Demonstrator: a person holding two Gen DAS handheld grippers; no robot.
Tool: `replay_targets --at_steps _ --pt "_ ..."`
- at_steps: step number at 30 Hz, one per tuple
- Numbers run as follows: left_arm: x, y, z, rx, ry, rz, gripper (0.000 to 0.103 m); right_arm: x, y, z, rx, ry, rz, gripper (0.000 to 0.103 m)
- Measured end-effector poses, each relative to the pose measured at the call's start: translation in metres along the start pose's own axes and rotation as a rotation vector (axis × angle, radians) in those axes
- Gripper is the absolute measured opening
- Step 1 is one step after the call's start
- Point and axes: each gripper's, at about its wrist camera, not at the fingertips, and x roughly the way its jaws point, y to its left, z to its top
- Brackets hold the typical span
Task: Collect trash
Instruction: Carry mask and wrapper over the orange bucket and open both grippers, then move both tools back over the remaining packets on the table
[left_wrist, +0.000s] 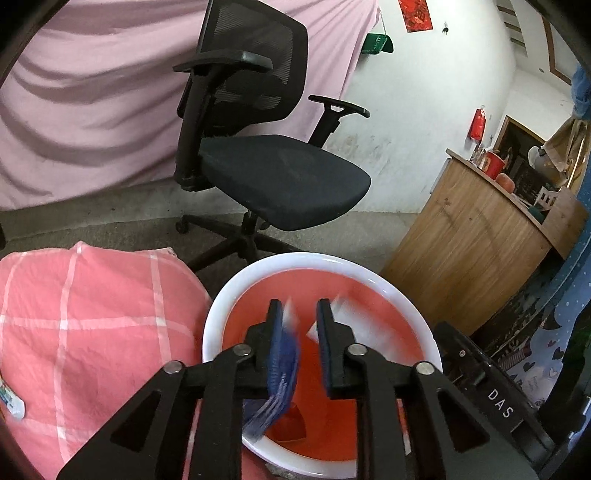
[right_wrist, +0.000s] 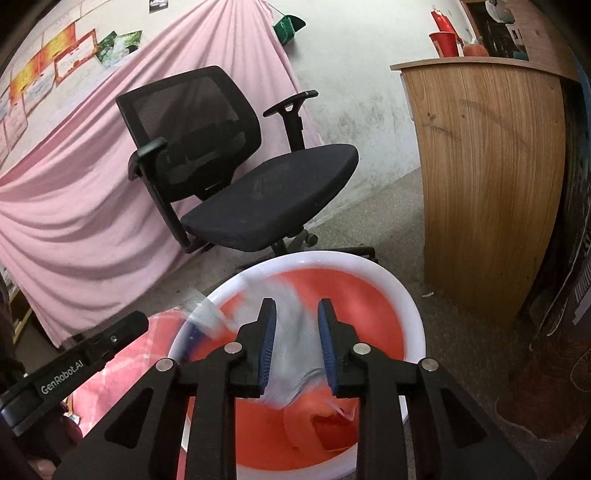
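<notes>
A trash bin with a white rim (left_wrist: 229, 291) and an orange-red inside stands on the floor below both grippers; it also shows in the right wrist view (right_wrist: 406, 295). My left gripper (left_wrist: 300, 310) is open over the bin. A blurred blue and white wrapper (left_wrist: 282, 369) hangs by its left finger, dropping into the bin. My right gripper (right_wrist: 297, 310) is open over the bin. A blurred pale wrapper (right_wrist: 295, 354) falls between its fingers. The left gripper's body (right_wrist: 74, 365) shows at the left of the right wrist view.
A black mesh office chair (left_wrist: 269, 162) stands just behind the bin before a pink sheet (left_wrist: 92, 92). A pink checked bundle (left_wrist: 85, 332) lies left of the bin. A wooden cabinet (right_wrist: 491, 177) stands to the right.
</notes>
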Motion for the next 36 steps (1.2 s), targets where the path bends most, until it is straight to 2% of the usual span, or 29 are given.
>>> replay_targets --at_steps 6,10,12,14,19,22,24,25,26,28,30,34,36 --pt "-0.008 0.005 0.0 0.003 -0.028 0.028 0.026 -0.001 -0.002 0.003 0.006 -0.003 -0.004 0.025" --pt "-0.018 0.01 -0.001 0.005 -0.057 0.051 0.037 -0.003 0.002 0.003 -0.001 -0.009 0.001 0.026" --pt "-0.024 0.013 0.0 0.01 -0.072 0.068 0.041 -0.006 0.005 0.004 -0.006 -0.019 0.004 0.031" --pt "-0.034 0.017 0.001 0.01 -0.1 0.088 0.051 -0.01 0.007 0.005 -0.008 -0.039 0.013 0.044" --pt "-0.061 0.036 0.0 -0.026 -0.186 0.142 0.065 -0.019 0.018 0.006 -0.034 -0.081 0.018 0.049" --pt "-0.078 0.045 0.0 -0.031 -0.232 0.177 0.078 -0.024 0.023 0.008 -0.039 -0.113 0.035 0.052" --pt "-0.091 0.049 -0.001 -0.022 -0.274 0.2 0.082 -0.031 0.029 0.008 -0.052 -0.147 0.046 0.062" --pt "-0.098 0.051 -0.002 -0.015 -0.295 0.213 0.087 -0.034 0.031 0.008 -0.054 -0.164 0.055 0.075" --pt "-0.105 0.053 -0.004 -0.008 -0.315 0.228 0.096 -0.038 0.034 0.007 -0.052 -0.182 0.064 0.081" --pt "-0.12 0.057 -0.009 -0.001 -0.363 0.268 0.1 -0.045 0.038 0.007 -0.05 -0.212 0.087 0.082" --pt "-0.133 0.061 -0.014 0.015 -0.396 0.28 0.101 -0.05 0.044 0.006 -0.056 -0.237 0.106 0.086" --pt "-0.157 0.068 -0.026 0.054 -0.422 0.319 0.101 -0.066 0.057 0.003 -0.079 -0.313 0.15 0.103" --pt "-0.169 0.072 -0.031 0.062 -0.438 0.343 0.101 -0.077 0.067 -0.001 -0.111 -0.37 0.166 0.103"
